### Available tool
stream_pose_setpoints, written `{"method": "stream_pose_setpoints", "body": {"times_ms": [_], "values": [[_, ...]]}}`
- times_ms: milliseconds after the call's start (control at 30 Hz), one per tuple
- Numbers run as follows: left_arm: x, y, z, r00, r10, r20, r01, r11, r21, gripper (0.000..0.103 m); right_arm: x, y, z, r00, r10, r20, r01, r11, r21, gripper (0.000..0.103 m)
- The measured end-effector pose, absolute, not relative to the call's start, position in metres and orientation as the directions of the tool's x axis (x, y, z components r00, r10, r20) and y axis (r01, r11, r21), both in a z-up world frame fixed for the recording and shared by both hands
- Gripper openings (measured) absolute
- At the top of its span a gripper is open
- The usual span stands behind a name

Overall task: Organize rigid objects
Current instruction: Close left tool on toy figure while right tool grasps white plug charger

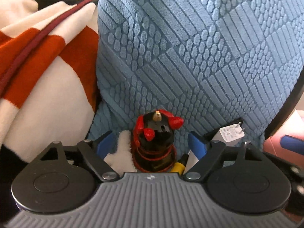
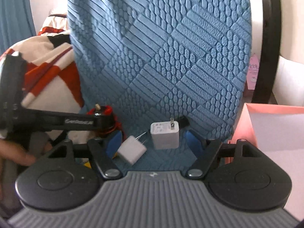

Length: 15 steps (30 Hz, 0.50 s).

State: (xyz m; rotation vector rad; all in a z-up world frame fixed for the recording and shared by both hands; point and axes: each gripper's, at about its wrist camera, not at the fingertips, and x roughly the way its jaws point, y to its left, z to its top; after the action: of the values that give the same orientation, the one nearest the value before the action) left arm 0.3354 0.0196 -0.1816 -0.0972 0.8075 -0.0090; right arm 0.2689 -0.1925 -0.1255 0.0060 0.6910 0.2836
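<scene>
My left gripper (image 1: pixel 152 142) is open, its blue fingers either side of a black tool with red parts and red coiled wire (image 1: pixel 154 142) lying on the bedding; the jaws do not touch it. A white plug adapter (image 1: pixel 230 133) lies to its right, and a yellow piece (image 1: pixel 177 168) shows beside the tool. My right gripper (image 2: pixel 155 142) is open around a white plug adapter (image 2: pixel 165 135) standing on its end. A smaller white adapter (image 2: pixel 132 150) lies tilted by my left finger. The left gripper's arm (image 2: pixel 57 121) and the black and red tool (image 2: pixel 103 114) show at left.
A large blue textured pillow (image 1: pixel 190 47) stands right behind the objects, also in the right wrist view (image 2: pixel 161 47). A white and orange blanket (image 1: pixel 38 57) is heaped at left. A pink box (image 2: pixel 269 129) stands open at right, beside a black frame (image 2: pixel 266 38).
</scene>
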Motion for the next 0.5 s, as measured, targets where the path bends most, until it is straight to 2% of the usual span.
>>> {"method": "stream_pose_setpoints", "body": {"times_ms": [133,500], "values": [[0.346,0.022,-0.182,0.688,-0.053,-0.724,-0.03,0.994,-0.101,0.082,0.296,-0.192,-0.142,0.734,0.216,-0.644,-0.256,0.966,0.032,0.075],[0.355,0.026,-0.187,0.66,-0.033,-0.75,-0.042,0.996,-0.08,0.082,0.333,-0.181,-0.161,0.693,0.22,-0.686,-0.263,0.964,0.044,0.074]]}}
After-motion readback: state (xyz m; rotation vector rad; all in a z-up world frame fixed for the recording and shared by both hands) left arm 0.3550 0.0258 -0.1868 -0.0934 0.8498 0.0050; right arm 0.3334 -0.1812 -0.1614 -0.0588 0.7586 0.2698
